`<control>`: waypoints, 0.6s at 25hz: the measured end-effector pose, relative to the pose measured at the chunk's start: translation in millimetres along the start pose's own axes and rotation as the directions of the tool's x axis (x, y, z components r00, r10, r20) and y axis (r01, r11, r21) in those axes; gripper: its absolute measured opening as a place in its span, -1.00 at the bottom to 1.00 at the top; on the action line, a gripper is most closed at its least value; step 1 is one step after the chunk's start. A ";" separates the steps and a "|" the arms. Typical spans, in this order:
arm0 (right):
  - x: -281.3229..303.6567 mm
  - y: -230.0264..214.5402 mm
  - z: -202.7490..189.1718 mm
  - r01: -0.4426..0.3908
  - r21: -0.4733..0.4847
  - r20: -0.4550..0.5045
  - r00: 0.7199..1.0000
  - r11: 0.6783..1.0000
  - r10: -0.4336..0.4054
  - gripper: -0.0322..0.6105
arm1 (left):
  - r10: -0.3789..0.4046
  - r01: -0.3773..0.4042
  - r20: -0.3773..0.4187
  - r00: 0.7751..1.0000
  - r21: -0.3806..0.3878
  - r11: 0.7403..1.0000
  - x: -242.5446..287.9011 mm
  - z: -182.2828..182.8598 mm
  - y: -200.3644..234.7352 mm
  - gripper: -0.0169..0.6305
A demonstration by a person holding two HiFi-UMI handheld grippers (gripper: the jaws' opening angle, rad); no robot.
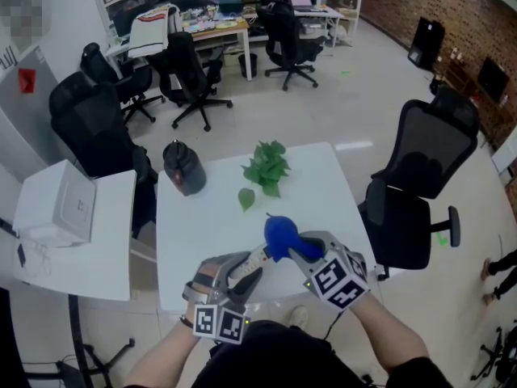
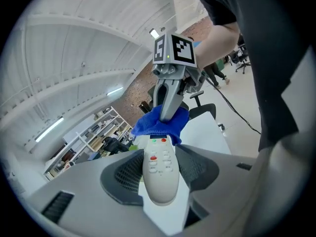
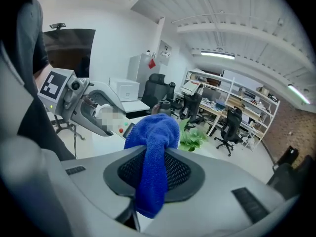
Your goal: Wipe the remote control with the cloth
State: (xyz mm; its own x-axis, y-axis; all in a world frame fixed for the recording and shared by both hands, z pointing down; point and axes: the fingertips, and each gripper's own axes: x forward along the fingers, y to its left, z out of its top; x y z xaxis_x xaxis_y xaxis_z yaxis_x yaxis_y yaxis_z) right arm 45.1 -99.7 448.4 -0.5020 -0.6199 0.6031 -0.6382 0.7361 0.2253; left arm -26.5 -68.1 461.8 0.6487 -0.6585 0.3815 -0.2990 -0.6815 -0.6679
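My left gripper (image 2: 160, 168) is clamped on the remote control (image 2: 160, 177), pads pressing both its long sides, button face up, red and green buttons at its far end. My right gripper (image 3: 154, 181) is clenched on the blue cloth (image 3: 150, 132); the cloth bunches out past the jaws and a tail hangs down between them. In the left gripper view the cloth lies over the far end of the remote, touching it. In the head view both grippers meet above the near edge of the white table (image 1: 323, 184), remote and cloth lifted off the surface, cloth to the right of the remote. Further back on the table: a green plant (image 1: 266, 166) near the far middle, a black kettle (image 1: 183, 168) to its left. A black office chair (image 1: 420, 184) stands right of the table.
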 end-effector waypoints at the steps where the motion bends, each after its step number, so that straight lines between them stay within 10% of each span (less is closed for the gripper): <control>1: -3.4 -4.5 1.8 0.010 0.016 0.010 1.000 1.000 -0.010 -0.63 | 0.001 -0.001 0.000 1.000 -0.008 1.000 0.0 -0.6 0.6 -0.32; 6: -22.3 -16.0 23.1 -0.014 0.132 0.137 0.991 0.991 -0.004 -0.63 | -0.004 0.009 0.021 1.000 -0.236 0.972 1.6 -7.7 12.2 -0.32; 8: -32.8 -19.4 34.9 -0.074 0.206 0.251 0.968 0.976 0.021 -0.63 | 0.004 0.031 0.072 0.997 -0.489 0.872 1.4 -10.1 27.2 -0.32; 10: -46.3 -21.7 49.5 -0.168 0.292 0.399 0.916 0.941 0.039 -0.63 | 0.021 0.113 0.174 0.985 -0.724 0.681 1.0 -11.8 42.2 -0.32; 12: -57.7 -22.0 60.3 -0.283 0.375 0.535 0.844 0.883 0.044 -0.63 | 0.068 0.248 0.304 0.950 -0.870 0.427 -1.0 -11.9 55.6 -0.32; 15: -59.3 -10.7 65.4 -0.445 0.445 0.655 0.754 0.777 0.056 -0.63 | 0.232 0.440 0.442 0.866 -0.896 0.063 -8.6 -10.9 80.9 -0.32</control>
State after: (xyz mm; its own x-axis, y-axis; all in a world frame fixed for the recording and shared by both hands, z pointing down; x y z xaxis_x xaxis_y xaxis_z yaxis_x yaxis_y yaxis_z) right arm 43.5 -88.5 360.2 -0.7965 -0.6037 -0.0337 -0.5327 0.7270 -0.4333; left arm -63.9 -121.0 411.5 0.8023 -0.5873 -0.1068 -0.3600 -0.6188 0.6983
